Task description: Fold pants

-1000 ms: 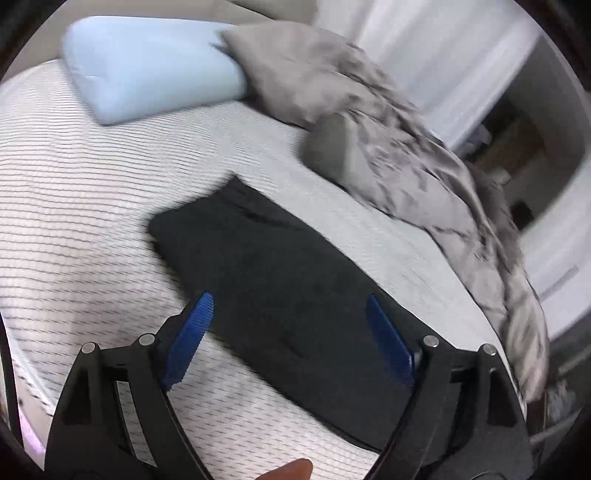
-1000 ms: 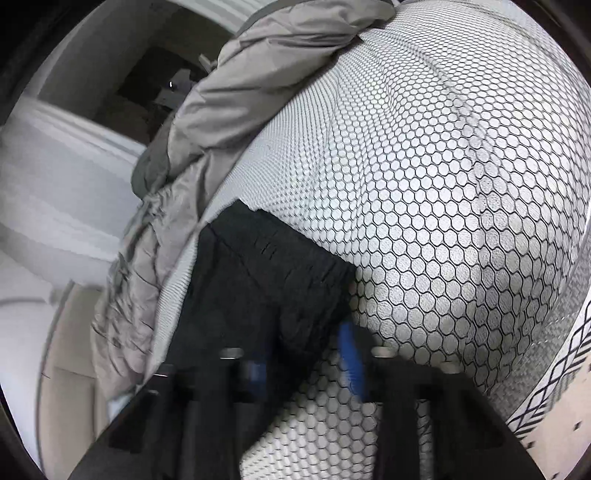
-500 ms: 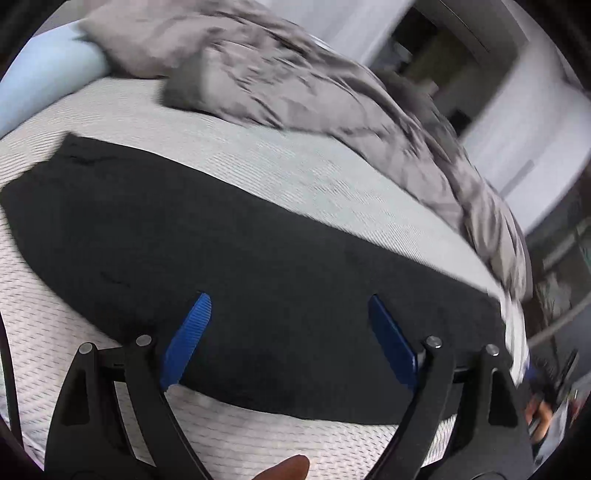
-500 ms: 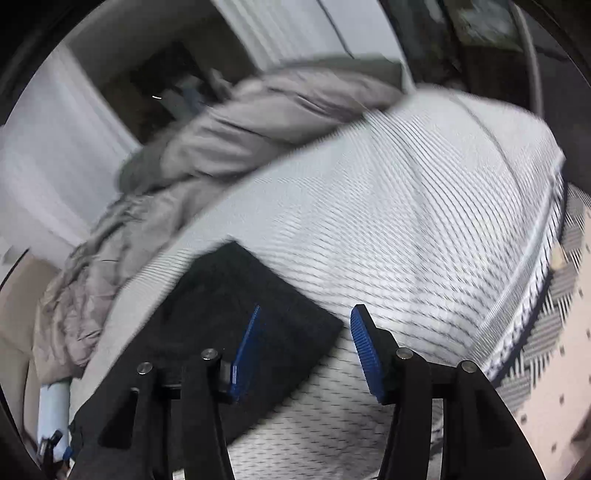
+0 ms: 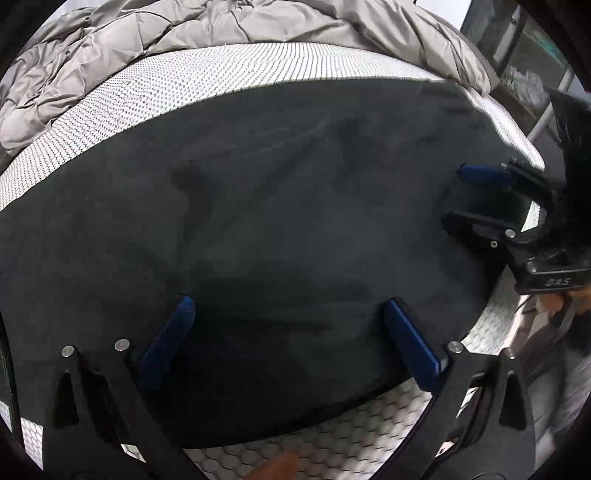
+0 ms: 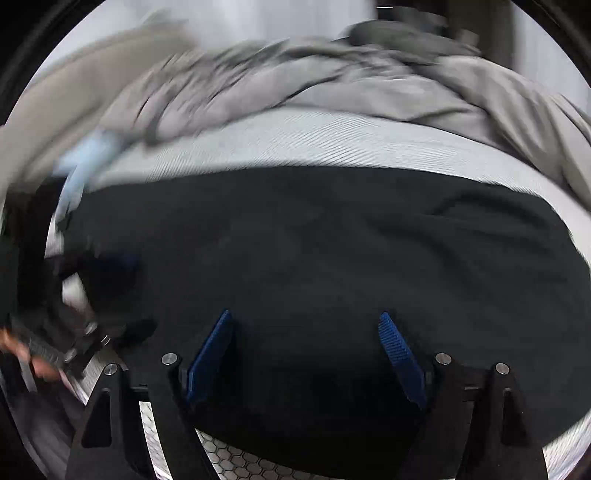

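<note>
The black pants (image 5: 277, 184) lie flat and lengthwise across the mattress and fill the middle of both views (image 6: 332, 240). My left gripper (image 5: 289, 301) hovers over their near edge, jaws wide and still opening, with only flat cloth below the blue pads. My right gripper (image 6: 304, 314) hangs over the near edge further along, jaws also opening, gripping nothing. In the left wrist view the right gripper (image 5: 461, 195) shows at the pants' right end. The right wrist view catches the left gripper (image 6: 133, 291), blurred, at the left end.
A crumpled grey duvet (image 5: 221, 29) is heaped along the far side of the mattress (image 5: 258, 70) and also shows in the right wrist view (image 6: 332, 81). A pale blue pillow (image 6: 85, 155) lies far left. The mattress's near edge runs just under both grippers. Shelving (image 5: 524, 74) stands beyond the right end.
Both grippers have swung round and over the pants, which now lie crosswise in view. The right gripper's jaws went from nearly shut at the pants' corner to wide; the left's widened slightly.
</note>
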Action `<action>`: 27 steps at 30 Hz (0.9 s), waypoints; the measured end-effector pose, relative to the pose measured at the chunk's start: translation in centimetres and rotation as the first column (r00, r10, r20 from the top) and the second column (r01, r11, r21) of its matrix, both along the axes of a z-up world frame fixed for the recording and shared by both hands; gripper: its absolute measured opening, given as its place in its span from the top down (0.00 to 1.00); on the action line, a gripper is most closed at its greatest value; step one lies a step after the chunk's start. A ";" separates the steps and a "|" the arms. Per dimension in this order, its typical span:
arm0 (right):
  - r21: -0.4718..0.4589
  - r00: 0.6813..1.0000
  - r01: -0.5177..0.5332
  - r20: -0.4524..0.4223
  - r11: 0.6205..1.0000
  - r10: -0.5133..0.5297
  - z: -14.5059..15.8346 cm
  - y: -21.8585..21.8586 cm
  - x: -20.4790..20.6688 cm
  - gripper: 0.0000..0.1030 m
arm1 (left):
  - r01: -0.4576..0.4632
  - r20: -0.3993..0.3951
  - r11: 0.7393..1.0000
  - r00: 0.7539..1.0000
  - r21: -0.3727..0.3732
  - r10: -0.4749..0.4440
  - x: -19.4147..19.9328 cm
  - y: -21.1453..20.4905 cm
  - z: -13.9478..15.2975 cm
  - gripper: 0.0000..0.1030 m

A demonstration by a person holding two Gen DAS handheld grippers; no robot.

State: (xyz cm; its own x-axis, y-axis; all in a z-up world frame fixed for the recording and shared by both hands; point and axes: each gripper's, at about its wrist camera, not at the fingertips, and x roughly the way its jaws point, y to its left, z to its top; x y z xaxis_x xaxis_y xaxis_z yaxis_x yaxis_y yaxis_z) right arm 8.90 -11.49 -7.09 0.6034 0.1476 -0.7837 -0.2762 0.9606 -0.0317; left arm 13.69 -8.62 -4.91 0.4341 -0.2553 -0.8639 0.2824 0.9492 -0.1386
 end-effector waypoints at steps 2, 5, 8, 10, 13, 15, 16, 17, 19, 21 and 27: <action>-0.101 1.000 -0.011 -0.022 0.995 0.009 -1.0 -0.1 0.0 0.20 | 0.012 0.007 1.000 1.000 0.003 -0.012 -0.7 0.3 0.1 0.01; -0.166 0.998 0.056 -0.028 0.984 -0.062 -1.0 -3.9 -0.7 0.18 | -0.001 0.021 1.000 1.000 -0.008 0.002 -2.2 2.3 0.2 0.01; -0.264 0.972 0.232 0.037 0.936 -0.231 -0.3 -9.1 -2.8 0.17 | -0.011 0.033 1.000 0.999 -0.012 0.011 -3.1 3.6 0.4 0.01; -0.237 0.945 0.325 0.060 0.915 -0.320 0.4 -11.9 -3.8 0.16 | -0.018 0.037 1.000 0.999 -0.025 0.019 -2.8 4.1 0.7 0.01; -0.131 0.932 0.361 0.073 0.923 -0.355 1.8 -12.7 -4.7 0.16 | -0.026 0.048 0.997 0.998 -0.078 0.030 -2.3 4.5 1.8 0.01; -0.046 0.950 0.303 0.085 0.952 -0.299 2.6 -11.2 -4.9 0.16 | -0.024 0.089 0.995 0.996 -0.100 0.033 -2.4 4.1 2.8 0.01; -0.021 0.962 0.261 0.089 0.965 -0.258 2.9 -9.8 -4.7 0.16 | -0.024 0.099 0.995 0.995 -0.093 0.033 -1.9 3.7 3.1 0.01; -0.012 0.968 0.236 0.085 0.972 -0.234 3.0 -8.6 -3.7 0.16 | -0.023 0.102 0.997 0.994 -0.076 0.031 -1.2 2.9 3.1 0.01; 0.020 0.986 0.159 0.049 0.987 -0.160 2.3 -5.5 -2.0 0.16 | -0.012 0.079 0.998 0.997 -0.055 0.016 0.1 1.3 2.4 0.01; 0.049 0.995 0.103 -0.005 0.993 -0.103 1.1 -3.2 -0.7 0.16 | -0.001 0.030 1.000 1.000 -0.002 0.001 1.5 0.3 1.0 0.01; -0.192 0.996 0.089 -0.001 0.977 -0.091 -0.6 -3.2 -0.1 0.15 | 0.003 0.016 1.000 1.000 0.015 -0.003 0.6 3.2 0.5 0.01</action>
